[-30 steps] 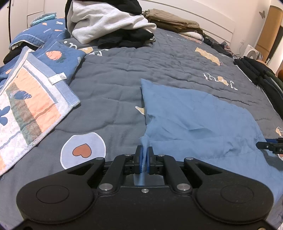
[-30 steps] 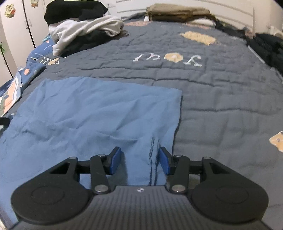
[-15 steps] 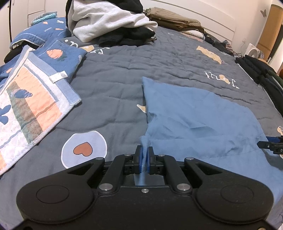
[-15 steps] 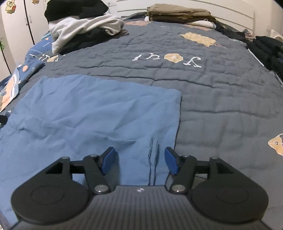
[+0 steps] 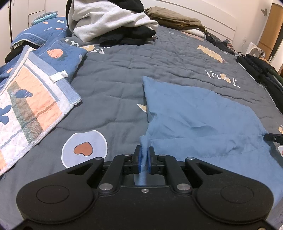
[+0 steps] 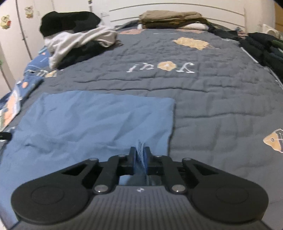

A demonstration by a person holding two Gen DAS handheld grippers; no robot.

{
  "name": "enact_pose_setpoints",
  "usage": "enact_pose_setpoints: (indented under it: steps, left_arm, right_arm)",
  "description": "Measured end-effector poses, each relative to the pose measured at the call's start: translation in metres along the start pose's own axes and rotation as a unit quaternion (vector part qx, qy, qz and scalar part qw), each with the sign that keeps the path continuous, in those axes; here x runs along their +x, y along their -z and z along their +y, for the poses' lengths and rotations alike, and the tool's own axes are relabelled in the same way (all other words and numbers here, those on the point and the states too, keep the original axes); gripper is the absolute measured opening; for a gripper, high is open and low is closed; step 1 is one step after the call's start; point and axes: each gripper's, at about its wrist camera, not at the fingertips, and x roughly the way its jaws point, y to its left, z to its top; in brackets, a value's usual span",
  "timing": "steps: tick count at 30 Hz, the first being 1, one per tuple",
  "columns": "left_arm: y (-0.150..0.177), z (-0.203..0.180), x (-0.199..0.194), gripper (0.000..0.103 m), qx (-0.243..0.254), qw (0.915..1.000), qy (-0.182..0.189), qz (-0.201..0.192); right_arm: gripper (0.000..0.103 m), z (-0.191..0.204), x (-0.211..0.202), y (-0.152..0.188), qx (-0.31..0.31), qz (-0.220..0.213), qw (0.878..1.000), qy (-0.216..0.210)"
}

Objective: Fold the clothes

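The supporting surface is a bed covered by a grey quilted bedspread (image 5: 123,85) with appliqué patches and stitched lettering. A blue garment (image 5: 198,120) lies spread flat on the near half, with its near edge lifted off the bedspread. A patchwork blanket (image 5: 31,99) in blue, orange and white lies along the left side. A heap of white, grey and black clothes (image 5: 109,23) sits at the far left. A stack of folded khaki and beige clothes (image 6: 171,19) rests against the white headboard (image 6: 221,14). Dark garments (image 6: 261,47) line the right edge.
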Motion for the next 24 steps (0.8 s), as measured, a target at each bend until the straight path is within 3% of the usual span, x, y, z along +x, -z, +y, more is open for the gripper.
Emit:
enact_pose_setpoints:
  steps: [5,17,22,24]
  left_arm:
    - [0.000,0.000,0.000,0.009,0.002,1.0000,-0.001,0.001]
    - [0.001,-0.001,0.000,0.013,0.003,1.0000,-0.002,0.002]
    - [0.001,-0.001,0.000,0.013,0.003,1.0000,0.000,0.003]
    - [0.002,-0.001,0.001,0.021,0.005,1.0000,0.002,0.006]
  right_arm:
    - [0.010,0.000,0.012,0.006,0.005,0.030,1.000,-0.005]
    - [0.014,-0.003,0.016,0.010,0.017,0.022,1.000,-0.005]
    - [0.005,-0.011,0.009,0.008,0.048,0.000,0.998,-0.028]
    - [0.005,-0.014,0.006,0.006,0.061,-0.004,0.997,-0.038]
